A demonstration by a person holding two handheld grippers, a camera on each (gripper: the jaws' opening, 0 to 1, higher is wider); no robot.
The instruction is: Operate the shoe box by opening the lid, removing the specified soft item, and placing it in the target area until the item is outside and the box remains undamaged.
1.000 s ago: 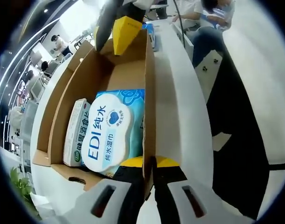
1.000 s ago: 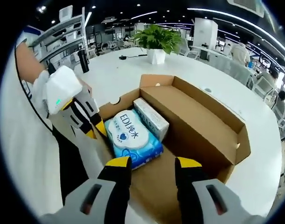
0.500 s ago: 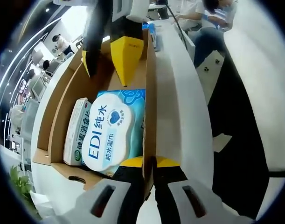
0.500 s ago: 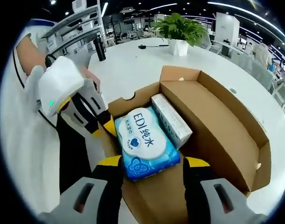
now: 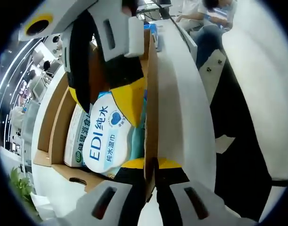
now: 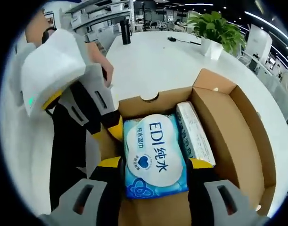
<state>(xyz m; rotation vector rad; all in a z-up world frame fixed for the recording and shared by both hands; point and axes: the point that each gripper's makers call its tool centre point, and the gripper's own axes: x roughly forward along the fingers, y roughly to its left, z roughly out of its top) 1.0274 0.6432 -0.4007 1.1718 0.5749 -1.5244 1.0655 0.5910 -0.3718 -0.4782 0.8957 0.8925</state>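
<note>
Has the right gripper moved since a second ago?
Yes. In the left gripper view, the right gripper has come down into the shoe box and now straddles the wipes pack.

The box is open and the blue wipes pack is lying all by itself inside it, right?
Not quite. The box is open and the blue wipes pack lies inside, but it is not alone: a smaller white and green carton lies right beside it. The right gripper view shows the two side by side.
</note>
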